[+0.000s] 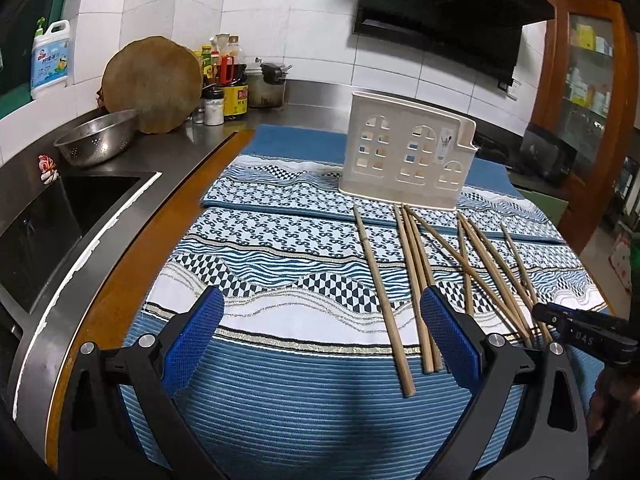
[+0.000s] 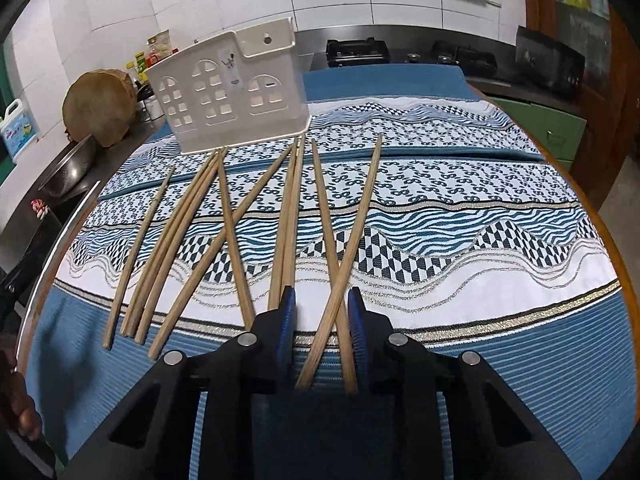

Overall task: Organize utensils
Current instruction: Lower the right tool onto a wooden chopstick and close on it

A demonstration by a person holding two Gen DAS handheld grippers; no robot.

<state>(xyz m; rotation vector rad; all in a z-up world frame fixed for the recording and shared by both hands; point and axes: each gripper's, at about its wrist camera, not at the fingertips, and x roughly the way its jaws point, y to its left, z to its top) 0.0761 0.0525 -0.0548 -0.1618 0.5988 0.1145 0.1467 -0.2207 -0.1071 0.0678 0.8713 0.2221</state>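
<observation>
Several wooden chopsticks (image 2: 224,220) lie fanned out on a blue patterned cloth (image 2: 480,240), in front of a cream plastic utensil holder (image 2: 232,104) with window-shaped cut-outs. My right gripper (image 2: 322,300) is low over the near ends of two crossed chopsticks (image 2: 340,280). They sit between its fingers with a gap at the left pad, so it is open. In the left wrist view my left gripper (image 1: 322,296) hovers wide open over the cloth (image 1: 300,400), left of most chopsticks (image 1: 416,272). One chopstick (image 1: 380,292) lies below its span. The holder (image 1: 404,152) stands beyond.
A sink (image 1: 60,216) is set into the counter on the left, with a steel colander (image 1: 96,136), a round wooden board (image 1: 154,84) and bottles (image 1: 224,76) behind it. A stove (image 2: 356,52) is at the back. The table's wooden rim (image 1: 132,248) borders the cloth.
</observation>
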